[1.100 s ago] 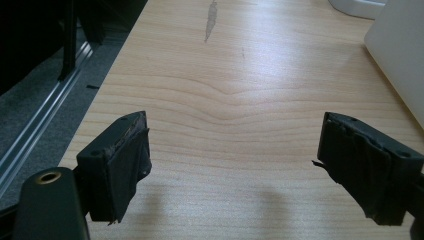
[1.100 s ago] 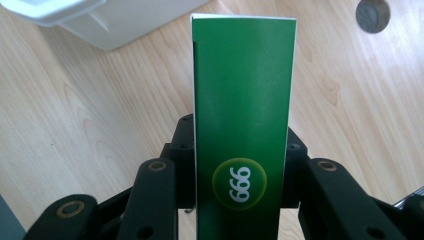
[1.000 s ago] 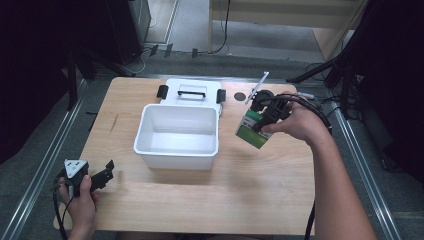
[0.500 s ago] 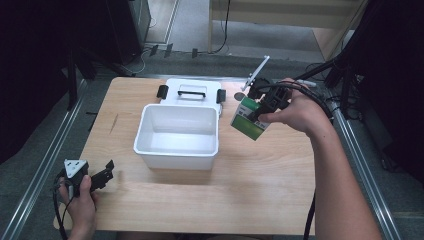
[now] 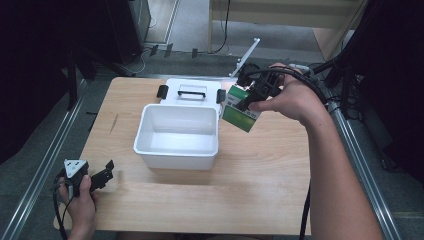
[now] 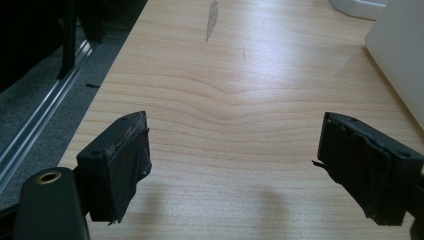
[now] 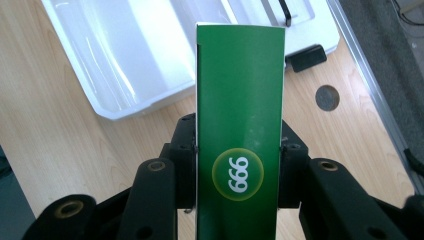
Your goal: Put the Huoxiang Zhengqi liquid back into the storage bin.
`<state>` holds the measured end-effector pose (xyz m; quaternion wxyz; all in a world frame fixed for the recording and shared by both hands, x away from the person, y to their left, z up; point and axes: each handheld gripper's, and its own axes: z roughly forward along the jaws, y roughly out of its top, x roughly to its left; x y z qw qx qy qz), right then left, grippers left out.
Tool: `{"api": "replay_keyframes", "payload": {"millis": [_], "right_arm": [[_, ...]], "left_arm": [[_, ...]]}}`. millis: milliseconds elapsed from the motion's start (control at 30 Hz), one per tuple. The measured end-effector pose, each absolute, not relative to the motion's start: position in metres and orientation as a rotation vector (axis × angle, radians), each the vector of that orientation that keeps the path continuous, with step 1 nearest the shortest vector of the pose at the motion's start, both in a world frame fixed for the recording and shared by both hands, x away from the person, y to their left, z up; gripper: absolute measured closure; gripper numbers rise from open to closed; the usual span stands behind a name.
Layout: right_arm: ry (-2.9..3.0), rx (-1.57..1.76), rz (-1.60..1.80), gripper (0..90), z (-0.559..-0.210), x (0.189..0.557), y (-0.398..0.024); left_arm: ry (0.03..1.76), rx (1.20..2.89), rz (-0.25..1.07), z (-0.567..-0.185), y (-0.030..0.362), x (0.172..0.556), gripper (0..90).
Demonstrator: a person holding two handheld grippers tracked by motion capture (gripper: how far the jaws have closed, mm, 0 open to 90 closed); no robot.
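My right gripper [image 5: 248, 97] pinches the green box [image 5: 240, 108] in the air at the upper right of the bin [image 5: 177, 150], so I would bring it level over the bin before opening, while my left gripper [image 5: 98, 176], jaws spread, rests at lower left.

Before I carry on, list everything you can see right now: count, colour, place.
Bin: 1, white, open, mid-table.
Lid: 1, white, black handle and clips, flat behind the bin.
Box: 1, green with white edges, held in the air just right of the bin.
Round insert: 1, grey, set in the table near its far right edge.
Table: 1, light wood.
Left gripper: black, open, near-left corner of the table.
Right gripper: black, shut on the box's sides.
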<state>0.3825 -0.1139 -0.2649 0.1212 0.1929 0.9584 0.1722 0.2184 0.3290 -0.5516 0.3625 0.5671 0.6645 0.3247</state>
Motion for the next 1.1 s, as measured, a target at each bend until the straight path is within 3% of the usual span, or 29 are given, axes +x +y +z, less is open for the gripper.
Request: {"api": "replay_keyframes", "payload": {"millis": [667,1100], "right_arm": [[2.872,0.179,0.507,64.3,-0.257,0.375,-0.051],[2.896,-0.003,0.514,64.2,-0.272,0.375,-0.021]], "left_arm": [[1.713,1.457,0.834,-0.552,0.329,0.219,14.3],[1.713,1.456,0.833,-0.552,0.329,0.219,14.3]]}}
